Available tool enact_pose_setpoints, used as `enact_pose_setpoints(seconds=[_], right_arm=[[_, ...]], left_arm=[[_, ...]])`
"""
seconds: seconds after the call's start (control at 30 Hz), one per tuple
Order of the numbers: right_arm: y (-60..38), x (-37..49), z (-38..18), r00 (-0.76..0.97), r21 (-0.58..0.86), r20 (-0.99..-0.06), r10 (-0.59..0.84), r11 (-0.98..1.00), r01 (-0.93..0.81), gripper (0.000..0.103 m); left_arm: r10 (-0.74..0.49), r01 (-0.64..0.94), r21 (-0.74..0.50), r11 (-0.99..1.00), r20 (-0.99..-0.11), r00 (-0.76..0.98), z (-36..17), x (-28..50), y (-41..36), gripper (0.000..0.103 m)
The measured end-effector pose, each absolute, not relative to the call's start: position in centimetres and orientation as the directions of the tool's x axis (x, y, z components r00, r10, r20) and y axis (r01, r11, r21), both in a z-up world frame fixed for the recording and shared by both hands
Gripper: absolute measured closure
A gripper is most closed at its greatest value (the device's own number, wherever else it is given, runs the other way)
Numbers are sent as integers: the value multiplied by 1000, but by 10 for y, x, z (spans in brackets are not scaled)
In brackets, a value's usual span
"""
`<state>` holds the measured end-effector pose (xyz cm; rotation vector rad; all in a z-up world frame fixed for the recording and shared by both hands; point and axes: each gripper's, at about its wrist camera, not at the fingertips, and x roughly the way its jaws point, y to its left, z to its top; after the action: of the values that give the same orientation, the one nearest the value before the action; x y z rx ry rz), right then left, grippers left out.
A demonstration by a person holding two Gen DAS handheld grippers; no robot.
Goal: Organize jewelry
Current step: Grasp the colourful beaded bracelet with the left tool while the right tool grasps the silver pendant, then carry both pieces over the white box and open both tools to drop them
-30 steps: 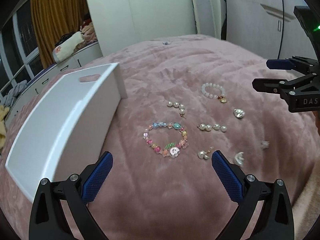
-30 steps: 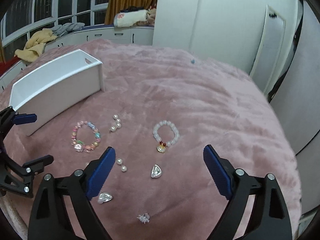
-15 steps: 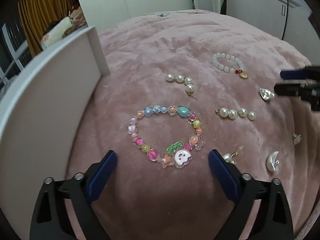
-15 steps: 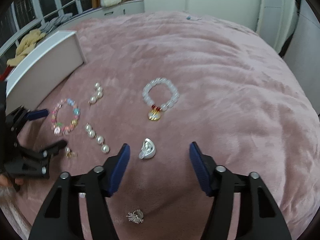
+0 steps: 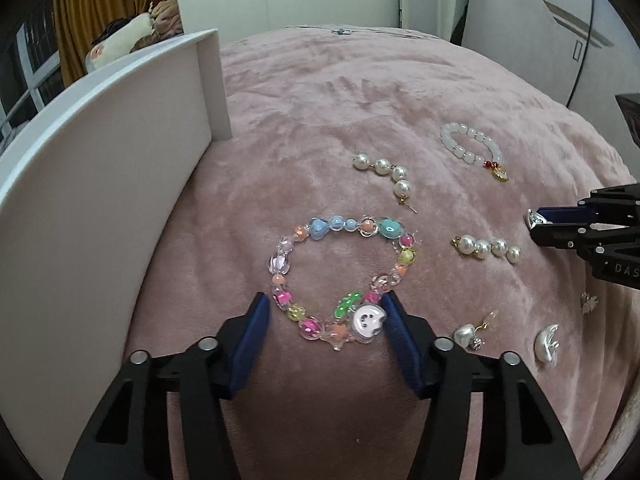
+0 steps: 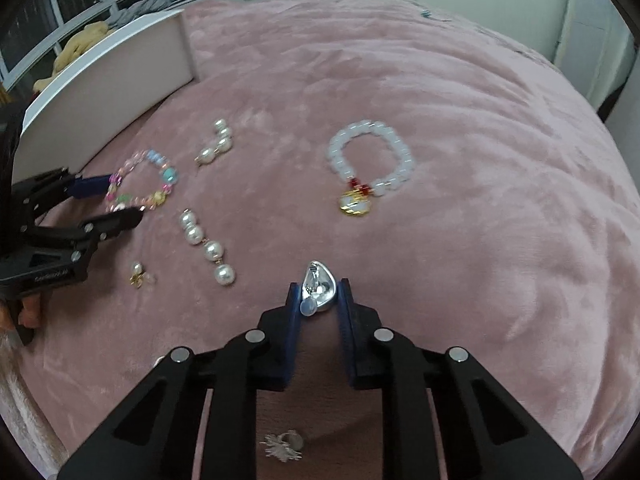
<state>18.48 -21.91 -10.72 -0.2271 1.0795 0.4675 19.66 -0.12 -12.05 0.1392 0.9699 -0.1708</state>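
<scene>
A colourful bead bracelet (image 5: 320, 232) with a white ghost charm lies on the pink blanket. Its near arc sits between the blue pads of my left gripper (image 5: 325, 316), whose jaws are closing. The right pad meets the charm and the left pad stands just off the beads. My right gripper (image 6: 319, 293) has its closing jaws pressed on a silver teardrop earring (image 6: 320, 280) that rests on the blanket. In the left wrist view the right gripper (image 5: 536, 225) shows at the right edge, silver glinting at its tip. The left gripper (image 6: 116, 198) straddles the colourful bracelet (image 6: 160, 168).
A white box (image 5: 100, 184) stands to the left. On the blanket lie a white bead bracelet (image 6: 370, 160) with a gold charm, two pearl strands (image 6: 204, 244) (image 6: 218, 144), a small gold earring (image 6: 140, 274), a silver crescent (image 5: 546, 346) and a silver flower piece (image 6: 282, 446).
Both grippers came down to the blanket and narrowed. The left one now brackets the colourful bracelet's near arc; the right one has closed onto the silver earring.
</scene>
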Motion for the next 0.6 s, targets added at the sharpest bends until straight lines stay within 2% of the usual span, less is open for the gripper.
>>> enact_pose_setpoints(seconds=[0.07,0.1,0.2,0.23,0.6], right_arm=[[-216,183,-107,396,23,-886,242,875,-483,84],[-215,182,-106,400,18,-884,242,873,-488,84],[-215,180,-103,417,11,-875,245,872,-490,84],[-215,180,-102,422,8,-873,244,873,-488,84],[-217,173,-95,465,-29,-855,231,873,-488,84]], left_arm=[[-80,210,48,977,-824,560,-119,195,-1,53],[-80,208,47,977,-823,563,-118,194,0,61],[-102,200,15,980,-819,565,-114,195,6,65],[-110,199,7,980,-816,568,-113,195,7,75],[-219,248,-74,966,-742,634,-72,181,3,75]])
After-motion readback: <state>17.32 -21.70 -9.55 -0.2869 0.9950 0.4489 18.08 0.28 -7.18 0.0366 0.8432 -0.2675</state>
